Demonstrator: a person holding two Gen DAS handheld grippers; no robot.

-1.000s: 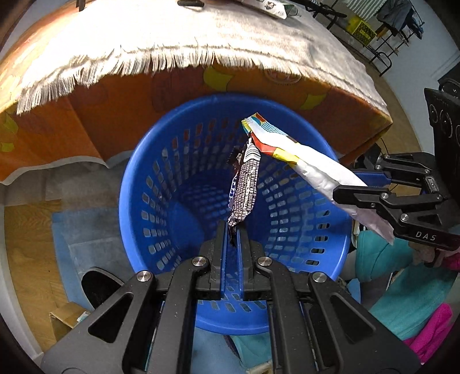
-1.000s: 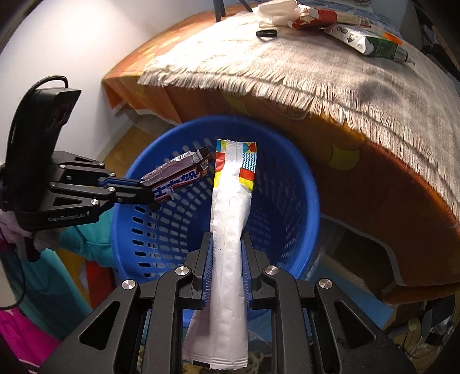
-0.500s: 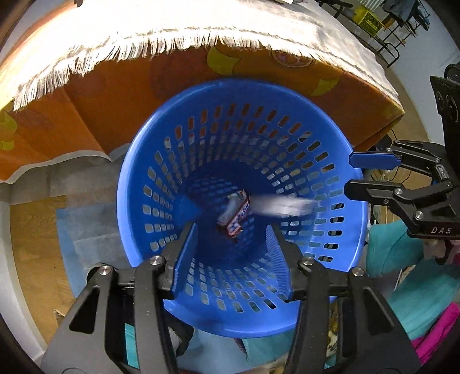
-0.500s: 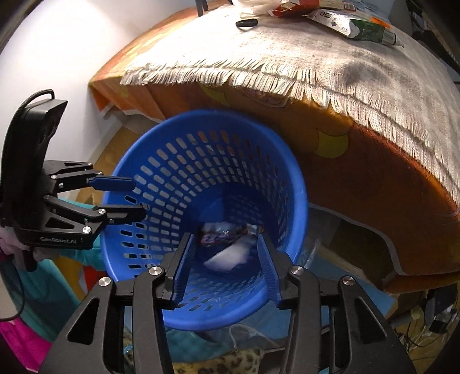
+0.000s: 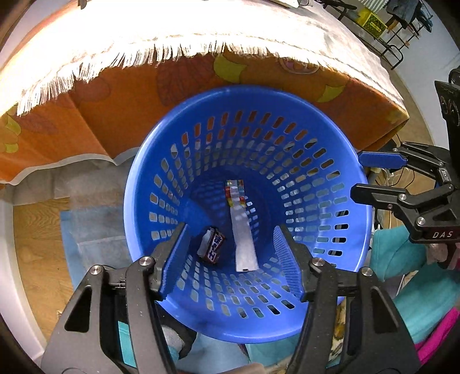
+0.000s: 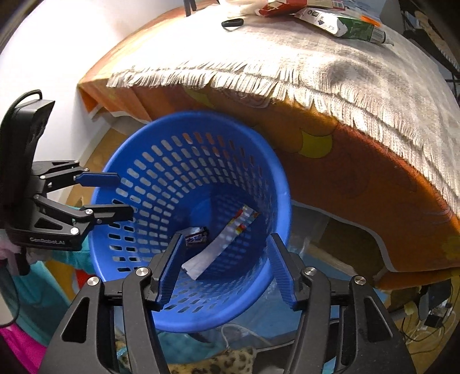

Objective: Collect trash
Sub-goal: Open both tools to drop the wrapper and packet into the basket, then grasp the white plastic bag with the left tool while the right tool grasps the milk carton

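A blue perforated basket [image 5: 161, 184] [image 6: 276, 184] stands on the floor beside the table. At its bottom lie a small dark candy wrapper [image 5: 213, 244] [image 6: 196, 236] and a long white wrapper with a coloured end [image 5: 241, 227] [image 6: 221, 244]. My left gripper [image 5: 231, 253] hangs over the basket, jaws opening, nothing between them. My right gripper [image 6: 225, 266] hangs over it too, jaws opening and empty. Each gripper shows in the other's view: the right gripper [image 5: 365, 177] at the right rim, the left gripper [image 6: 120, 195] at the left rim.
The table [image 6: 359, 178] has an orange cloth under a fringed white cloth [image 5: 172, 31]. More trash lies on top: a green and white packet [image 6: 342, 24], a red wrapper [image 6: 279, 7], a black ring [image 6: 232, 22]. Teal and pink fabric [image 5: 417, 293] lies on the floor.
Both grippers let go of their wrappers, which fell to the bottom of the basket. Both pairs of jaws have spread apart.
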